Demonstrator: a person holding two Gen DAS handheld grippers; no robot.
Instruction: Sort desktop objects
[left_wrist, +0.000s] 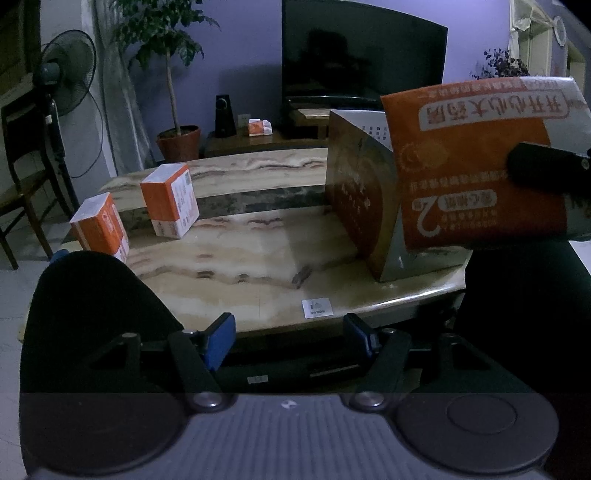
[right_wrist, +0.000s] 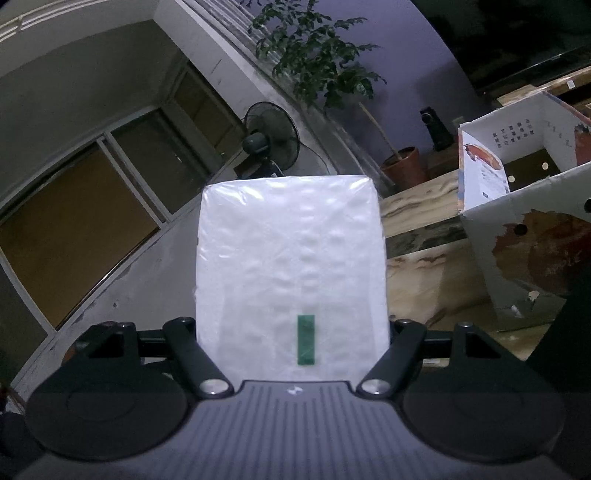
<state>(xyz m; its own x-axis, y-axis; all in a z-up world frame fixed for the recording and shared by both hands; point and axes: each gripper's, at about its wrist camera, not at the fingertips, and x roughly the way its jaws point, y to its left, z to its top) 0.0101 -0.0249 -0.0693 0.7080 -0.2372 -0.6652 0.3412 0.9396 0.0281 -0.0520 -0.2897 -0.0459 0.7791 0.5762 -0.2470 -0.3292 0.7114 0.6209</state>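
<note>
Your right hand-held gripper (right_wrist: 291, 332) squeezes the orange-and-white plastic tissue pack (right_wrist: 290, 266), up beside the open cardboard box (right_wrist: 524, 221). Carry it over the box's top. Your left hand-held gripper (left_wrist: 288, 332) is open, empty.

Upside-down "开开心大药房" and large "2" on the orange tissue pack (left_wrist: 476, 162).

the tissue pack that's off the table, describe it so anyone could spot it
Start at the marble table, then its open carton on the right. The pack is held in the air beside it, unlike two packs standing at the far left.
</note>
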